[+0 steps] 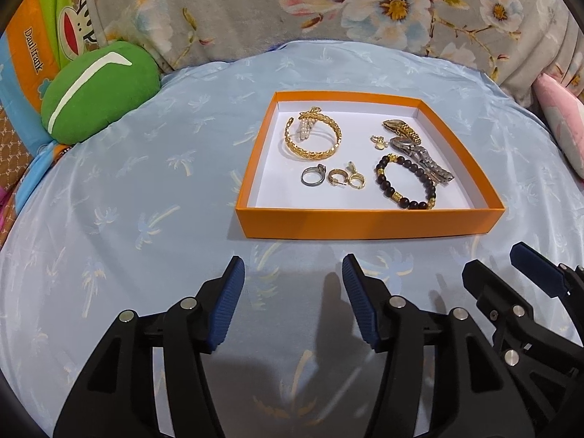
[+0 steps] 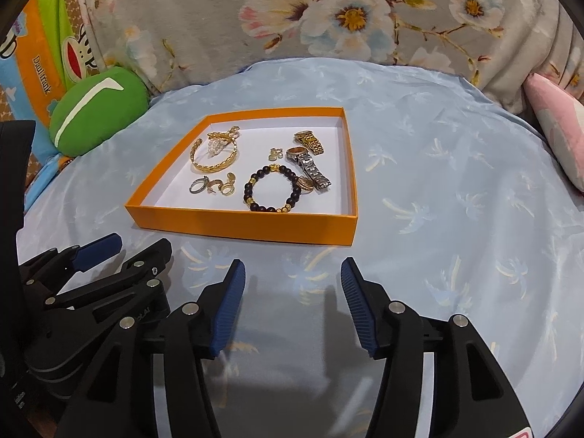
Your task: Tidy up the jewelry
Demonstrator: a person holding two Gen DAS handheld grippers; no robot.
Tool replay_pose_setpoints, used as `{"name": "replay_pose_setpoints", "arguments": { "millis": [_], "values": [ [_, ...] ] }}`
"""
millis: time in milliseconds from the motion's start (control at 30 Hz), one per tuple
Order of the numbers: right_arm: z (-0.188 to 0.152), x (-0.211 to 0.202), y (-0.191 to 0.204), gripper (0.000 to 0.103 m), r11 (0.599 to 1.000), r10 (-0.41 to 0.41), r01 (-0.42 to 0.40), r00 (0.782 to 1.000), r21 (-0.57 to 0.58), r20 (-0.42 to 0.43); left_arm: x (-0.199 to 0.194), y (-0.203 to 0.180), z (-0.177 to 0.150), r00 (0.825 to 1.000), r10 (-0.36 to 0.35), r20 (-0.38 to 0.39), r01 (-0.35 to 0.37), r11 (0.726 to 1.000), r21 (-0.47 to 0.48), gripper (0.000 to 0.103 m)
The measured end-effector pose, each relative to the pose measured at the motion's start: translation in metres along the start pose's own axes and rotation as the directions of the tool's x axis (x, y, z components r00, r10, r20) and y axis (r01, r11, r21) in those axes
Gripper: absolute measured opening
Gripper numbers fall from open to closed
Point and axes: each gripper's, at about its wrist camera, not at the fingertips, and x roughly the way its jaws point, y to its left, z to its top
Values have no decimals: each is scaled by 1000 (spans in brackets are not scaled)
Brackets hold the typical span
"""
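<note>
An orange tray (image 1: 368,222) with a white floor sits on the blue cloth; it also shows in the right wrist view (image 2: 241,227). Inside lie a gold bangle (image 1: 314,151) with a pearl piece, a silver ring (image 1: 312,176), gold earrings (image 1: 345,177), a dark bead bracelet (image 1: 405,182), a gold watch (image 1: 401,129) and a silver watch (image 1: 425,160). My left gripper (image 1: 294,273) is open and empty, in front of the tray. My right gripper (image 2: 292,277) is open and empty, also in front of the tray, beside the left one.
A green plush cushion (image 1: 98,91) lies at the back left by a colourful box (image 1: 33,47). A floral blanket (image 1: 328,7) rises behind the cloth. A pink pillow (image 1: 562,116) lies at the right edge.
</note>
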Motion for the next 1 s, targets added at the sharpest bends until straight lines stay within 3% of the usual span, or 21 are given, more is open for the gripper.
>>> {"name": "replay_pose_setpoints", "arguments": {
  "millis": [1000],
  "values": [
    [-1, 7, 0, 62, 997, -82, 82, 996, 13, -32, 4, -2, -1, 995, 94, -14, -94, 996, 11, 61]
  ]
}}
